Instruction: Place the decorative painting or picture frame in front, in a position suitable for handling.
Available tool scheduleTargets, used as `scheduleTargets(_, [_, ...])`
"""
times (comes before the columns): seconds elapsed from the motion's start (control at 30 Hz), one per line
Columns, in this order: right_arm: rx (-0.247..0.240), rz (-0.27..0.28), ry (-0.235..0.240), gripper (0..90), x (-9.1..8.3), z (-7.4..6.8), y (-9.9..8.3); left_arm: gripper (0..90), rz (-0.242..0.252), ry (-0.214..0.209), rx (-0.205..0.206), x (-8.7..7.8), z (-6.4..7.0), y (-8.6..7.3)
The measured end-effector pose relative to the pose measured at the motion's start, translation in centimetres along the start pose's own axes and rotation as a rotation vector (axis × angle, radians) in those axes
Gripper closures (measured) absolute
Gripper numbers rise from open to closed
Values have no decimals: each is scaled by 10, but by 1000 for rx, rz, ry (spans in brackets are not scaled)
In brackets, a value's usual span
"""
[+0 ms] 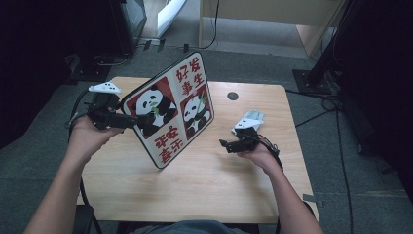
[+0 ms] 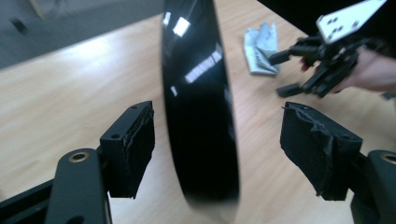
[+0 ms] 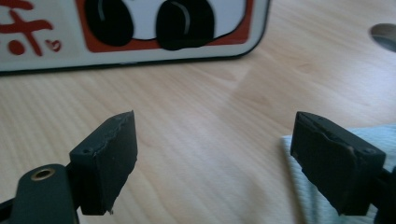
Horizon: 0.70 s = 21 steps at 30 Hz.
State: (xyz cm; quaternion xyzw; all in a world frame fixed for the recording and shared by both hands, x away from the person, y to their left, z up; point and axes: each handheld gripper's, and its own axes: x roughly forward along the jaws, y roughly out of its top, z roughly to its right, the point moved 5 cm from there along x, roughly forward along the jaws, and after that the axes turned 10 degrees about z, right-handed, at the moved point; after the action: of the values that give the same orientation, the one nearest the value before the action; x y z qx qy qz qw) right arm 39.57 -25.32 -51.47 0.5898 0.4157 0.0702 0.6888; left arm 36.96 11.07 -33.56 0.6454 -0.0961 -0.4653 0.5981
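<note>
A square board (image 1: pixel 170 107) with two panda pictures and red characters stands tilted on one corner on the wooden table (image 1: pixel 195 190). My left gripper (image 1: pixel 131 120) is at its left edge. In the left gripper view the board's glossy black edge (image 2: pixel 198 107) sits between the jaws of this gripper (image 2: pixel 219 116), which stand open with gaps on both sides. My right gripper (image 1: pixel 225 145) hovers low over the table to the right of the board, open and empty (image 3: pixel 217 126). A pale grey cloth (image 1: pixel 253 117) lies just beyond it.
The cloth (image 3: pixel 303 205) lies under the right jaw in the right gripper view, with the board's lower rim (image 3: pixel 140 28) ahead. A round hole (image 1: pixel 233 96) is in the table's far side. Cables and a dark stand (image 1: pixel 321 63) are on the floor to the right.
</note>
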Motion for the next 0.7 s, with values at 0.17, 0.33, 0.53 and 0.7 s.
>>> scheduleTargets(0.17, [43,16,-29,189,-5,18,3,333,36,-32,-29,-3,4,-15])
scheduleTargets(0.33, [37,14,-89,245,-9,37,2,352,47,-28,-57,-2,2,-28])
scheduleTargets(0.53, [39,-6,-149,272,-10,60,-3,289,31,-50,-95,6,1,-49])
scheduleTargets(0.7, [58,2,-183,277,-10,75,-4,267,53,-102,-115,9,3,-62])
